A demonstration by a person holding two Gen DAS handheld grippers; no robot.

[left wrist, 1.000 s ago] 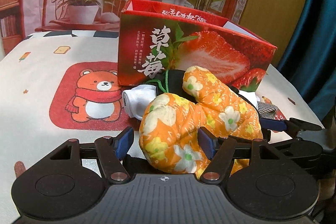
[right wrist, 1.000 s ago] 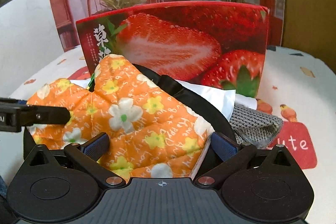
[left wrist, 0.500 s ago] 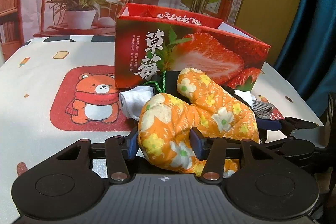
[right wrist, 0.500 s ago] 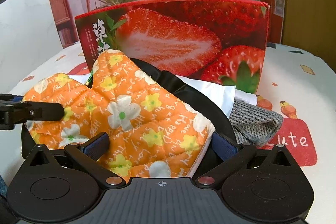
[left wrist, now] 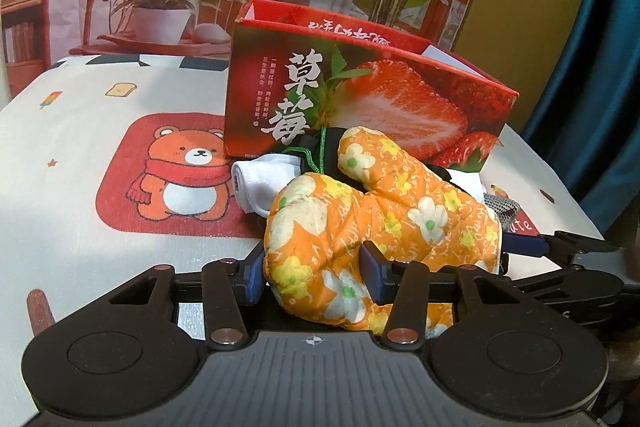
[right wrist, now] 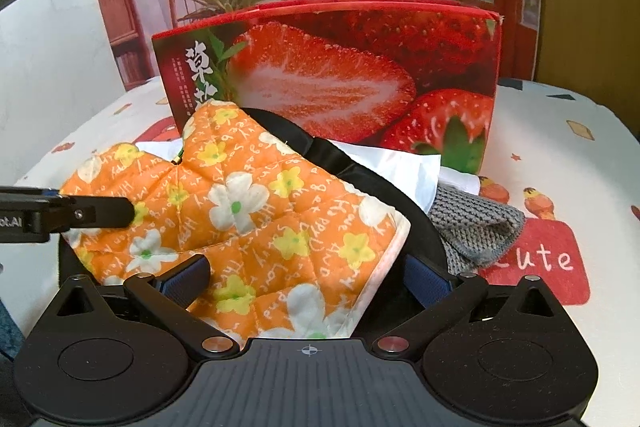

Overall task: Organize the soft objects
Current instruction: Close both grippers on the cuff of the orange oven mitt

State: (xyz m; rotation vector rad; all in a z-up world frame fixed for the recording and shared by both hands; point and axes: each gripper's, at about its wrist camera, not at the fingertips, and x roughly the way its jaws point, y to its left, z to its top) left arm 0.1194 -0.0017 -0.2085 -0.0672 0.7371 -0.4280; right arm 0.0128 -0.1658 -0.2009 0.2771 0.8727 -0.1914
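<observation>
An orange flowered oven mitt [left wrist: 384, 223] lies on top of a pile of soft things in front of a red strawberry box [left wrist: 360, 107]. My left gripper [left wrist: 314, 273] is shut on the mitt's rounded finger end. My right gripper [right wrist: 308, 275] is open, its fingers straddling the mitt's cuff end [right wrist: 280, 235]. The left gripper's finger [right wrist: 96, 213] shows in the right wrist view, pressed on the mitt. Under the mitt lie a black item [right wrist: 360, 179], a white sock [left wrist: 264, 183], white cloth [right wrist: 400, 167] and a grey knitted piece [right wrist: 476, 223].
The strawberry box [right wrist: 360, 75] stands open-topped just behind the pile. The tablecloth has a bear print [left wrist: 180, 179] at left and a red "cute" patch [right wrist: 536, 263] at right. A blue curtain [left wrist: 600, 67] hangs at far right.
My left gripper's fingers have closed in on the mitt's end. The right gripper has stayed open around the cuff.
</observation>
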